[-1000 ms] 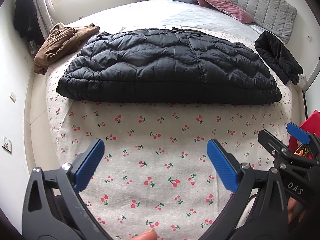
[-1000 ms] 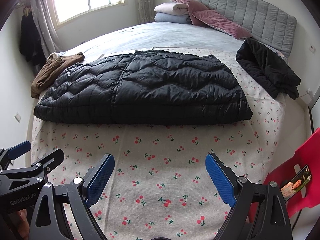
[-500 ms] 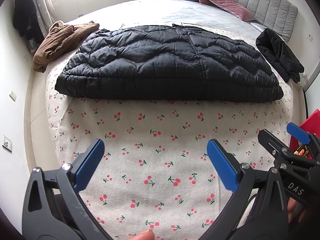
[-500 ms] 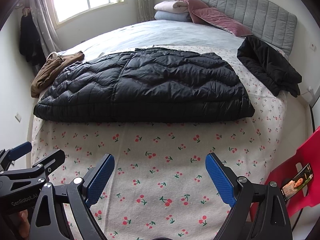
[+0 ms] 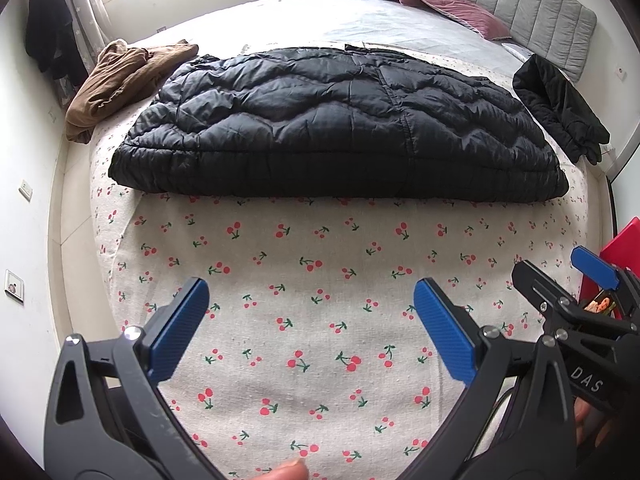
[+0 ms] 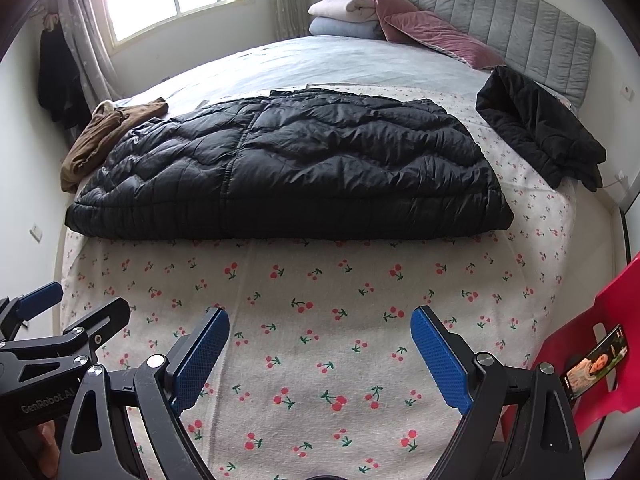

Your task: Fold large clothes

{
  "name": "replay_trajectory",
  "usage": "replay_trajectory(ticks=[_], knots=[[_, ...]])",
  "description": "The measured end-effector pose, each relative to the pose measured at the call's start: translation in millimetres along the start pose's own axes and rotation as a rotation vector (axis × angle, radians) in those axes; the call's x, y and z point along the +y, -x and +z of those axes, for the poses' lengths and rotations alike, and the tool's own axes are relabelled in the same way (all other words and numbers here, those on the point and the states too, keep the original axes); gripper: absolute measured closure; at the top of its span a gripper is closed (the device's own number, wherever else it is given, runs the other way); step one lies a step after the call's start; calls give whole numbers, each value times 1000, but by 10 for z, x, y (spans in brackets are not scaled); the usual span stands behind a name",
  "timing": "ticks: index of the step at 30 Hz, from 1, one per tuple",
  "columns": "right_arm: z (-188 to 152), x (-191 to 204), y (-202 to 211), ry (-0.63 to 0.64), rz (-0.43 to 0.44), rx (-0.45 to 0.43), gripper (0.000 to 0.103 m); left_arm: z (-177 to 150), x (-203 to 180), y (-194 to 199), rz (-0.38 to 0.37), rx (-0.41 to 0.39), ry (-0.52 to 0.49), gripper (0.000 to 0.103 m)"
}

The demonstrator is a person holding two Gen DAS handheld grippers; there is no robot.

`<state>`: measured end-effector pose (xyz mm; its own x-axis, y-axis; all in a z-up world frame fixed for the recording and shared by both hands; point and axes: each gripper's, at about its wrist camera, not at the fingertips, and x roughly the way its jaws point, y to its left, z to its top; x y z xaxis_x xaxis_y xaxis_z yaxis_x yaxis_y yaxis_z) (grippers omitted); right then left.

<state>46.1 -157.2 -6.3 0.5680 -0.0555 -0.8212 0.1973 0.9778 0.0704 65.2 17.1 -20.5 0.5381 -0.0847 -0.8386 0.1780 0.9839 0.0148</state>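
A black quilted puffer jacket (image 5: 340,120) lies folded flat across the cherry-print sheet (image 5: 312,280) on the bed; it also shows in the right wrist view (image 6: 288,168). My left gripper (image 5: 312,320) is open and empty, hovering over the bare sheet short of the jacket's near edge. My right gripper (image 6: 320,352) is open and empty too, beside the left one and equally short of the jacket. Each gripper shows at the edge of the other's view: the right (image 5: 560,300), the left (image 6: 68,320).
A brown garment (image 5: 120,80) lies bunched at the bed's left edge. A black garment (image 6: 536,128) lies at the right near the grey headboard (image 6: 500,28). Pillows (image 6: 392,16) sit at the head. A red chair (image 6: 600,352) with a phone stands right of the bed.
Both grippers have drawn slightly back and tilted, so the jacket sits a little lower in view. Both stay open and empty. The jacket has not moved.
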Motion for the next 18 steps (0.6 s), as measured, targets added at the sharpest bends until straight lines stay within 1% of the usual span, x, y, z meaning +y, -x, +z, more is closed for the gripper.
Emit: replay_trajectory(ticks=[18], knots=[[-24,5,-88,-9,0,21,10,-18,-26,-99,17,11,-14,1]])
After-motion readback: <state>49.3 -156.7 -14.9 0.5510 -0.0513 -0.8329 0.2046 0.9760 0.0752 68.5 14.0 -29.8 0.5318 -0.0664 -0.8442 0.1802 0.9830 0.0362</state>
